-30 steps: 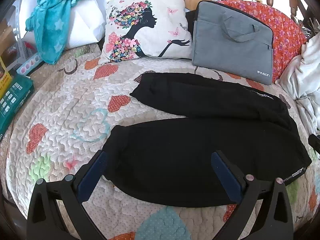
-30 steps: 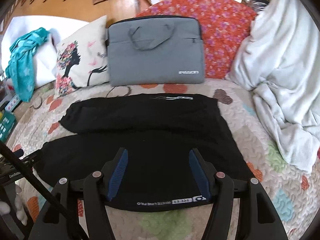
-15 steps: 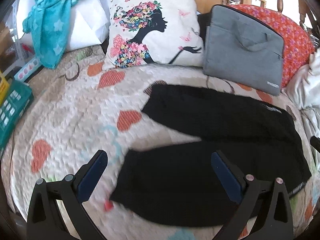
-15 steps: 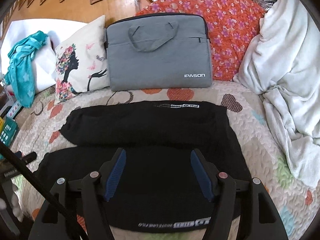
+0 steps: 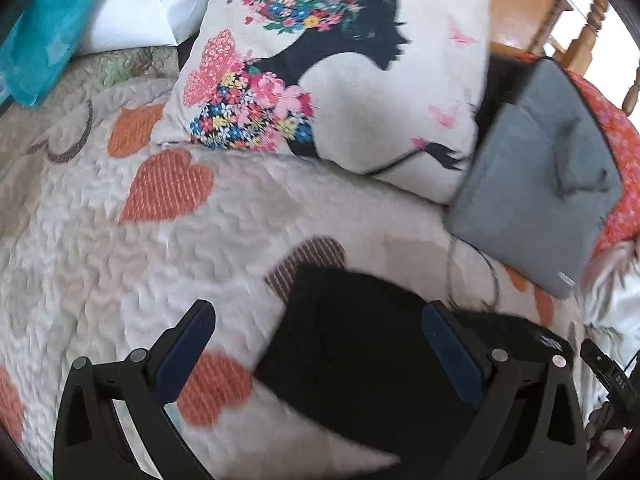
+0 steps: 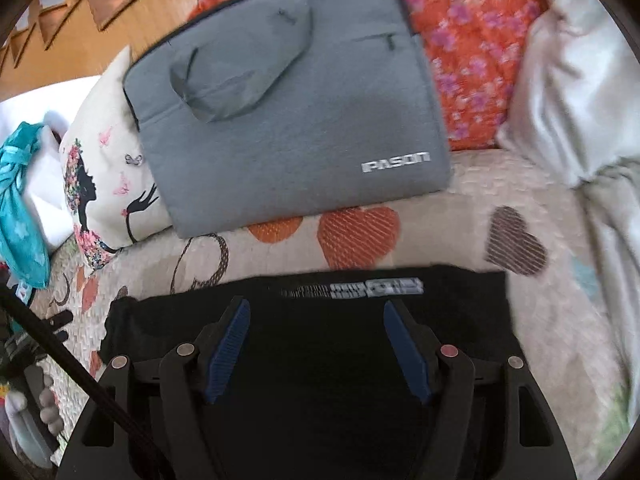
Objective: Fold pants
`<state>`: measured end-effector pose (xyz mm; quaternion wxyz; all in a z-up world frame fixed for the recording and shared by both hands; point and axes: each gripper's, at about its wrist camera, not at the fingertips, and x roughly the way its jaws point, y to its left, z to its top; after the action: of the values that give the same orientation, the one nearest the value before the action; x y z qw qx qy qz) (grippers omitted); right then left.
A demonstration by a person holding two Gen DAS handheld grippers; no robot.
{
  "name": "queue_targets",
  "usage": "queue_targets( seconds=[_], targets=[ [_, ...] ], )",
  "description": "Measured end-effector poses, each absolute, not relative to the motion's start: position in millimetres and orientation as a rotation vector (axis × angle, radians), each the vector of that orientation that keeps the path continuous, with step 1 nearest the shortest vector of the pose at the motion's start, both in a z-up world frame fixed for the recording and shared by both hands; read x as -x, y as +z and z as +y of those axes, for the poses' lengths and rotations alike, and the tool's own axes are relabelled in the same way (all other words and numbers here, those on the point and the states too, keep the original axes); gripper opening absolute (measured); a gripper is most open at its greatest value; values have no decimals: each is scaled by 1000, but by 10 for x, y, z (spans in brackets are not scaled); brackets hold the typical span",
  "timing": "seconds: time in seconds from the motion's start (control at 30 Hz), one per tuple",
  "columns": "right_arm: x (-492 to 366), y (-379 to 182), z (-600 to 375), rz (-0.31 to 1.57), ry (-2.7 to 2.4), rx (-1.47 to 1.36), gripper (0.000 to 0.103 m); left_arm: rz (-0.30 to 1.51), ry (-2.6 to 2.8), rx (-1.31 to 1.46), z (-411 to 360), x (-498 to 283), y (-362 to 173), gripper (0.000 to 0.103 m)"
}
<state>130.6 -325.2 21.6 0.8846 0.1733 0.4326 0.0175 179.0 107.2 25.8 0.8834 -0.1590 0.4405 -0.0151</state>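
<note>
Hovering over black pants (image 6: 312,344) spread on a heart-print quilt (image 5: 100,240), both tongs angled downward, nothing clamped. Nearest in the right wrist view: right gripper (image 6: 316,340), blue pads apart with jaws just having widened, only flat dark cloth below the gap and no pad pressing on it; white-lettered waistband edge (image 6: 376,288) just beyond the tips. Nearest in the left wrist view: left gripper (image 5: 316,344), jaws wide apart, one pad over bare quilt, the other over cloth, far leg's cuff end (image 5: 320,276) just ahead of the gap. Long axis of pants running side to side across both views, waistband toward the right hand, cuffs toward the left; hence each end nearer its own tongs, likely a grip on the far leg for folding toward the viewer, judged only. Strong motion blur in both views. Farther back: silhouette-print cushion (image 5: 340,72) and grey laptop bag (image 6: 288,112) leaning upright, apart from the pants; orange floral pillow (image 6: 472,40), white blanket (image 6: 580,80), teal cloth (image 6: 20,208) beyond.
</note>
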Motion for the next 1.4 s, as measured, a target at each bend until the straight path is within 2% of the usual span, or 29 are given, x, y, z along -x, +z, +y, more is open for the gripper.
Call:
queue_targets(
  seconds=[0.4, 0.87, 1.13, 1.17, 1.23, 1.27, 1.33, 1.4],
  targets=[
    [-2043, -168, -3120, 973, -2, -318, 74, 1000, -95, 362, 1083, -2292, -177, 103],
    [-1993, -327, -3677, 1108, 18, -377, 74, 1004, -149, 341, 873, -2511, -343, 103],
    [-2007, -410, -3621, 1031, 70, -347, 74, 1020, -115, 65, 384, -2565, -460, 103],
    [-2013, -390, -3590, 1029, 82, -350, 74, 1016, -117, 35, 313, -2565, -473, 101],
    [-2034, -347, -3520, 1021, 109, -355, 74, 1003, -120, 15, 259, -2562, -461, 78],
    [-2037, -310, -3459, 1012, 136, -354, 74, 998, -134, 16, 237, -2564, -439, 71],
    [-2060, -291, -3353, 1021, 174, -333, 74, 1003, -164, 41, 217, -2581, -410, 39],
    [-2065, -325, -3240, 1039, 175, -270, 74, 1005, -171, 55, 234, -2577, -391, 35]
  ],
)
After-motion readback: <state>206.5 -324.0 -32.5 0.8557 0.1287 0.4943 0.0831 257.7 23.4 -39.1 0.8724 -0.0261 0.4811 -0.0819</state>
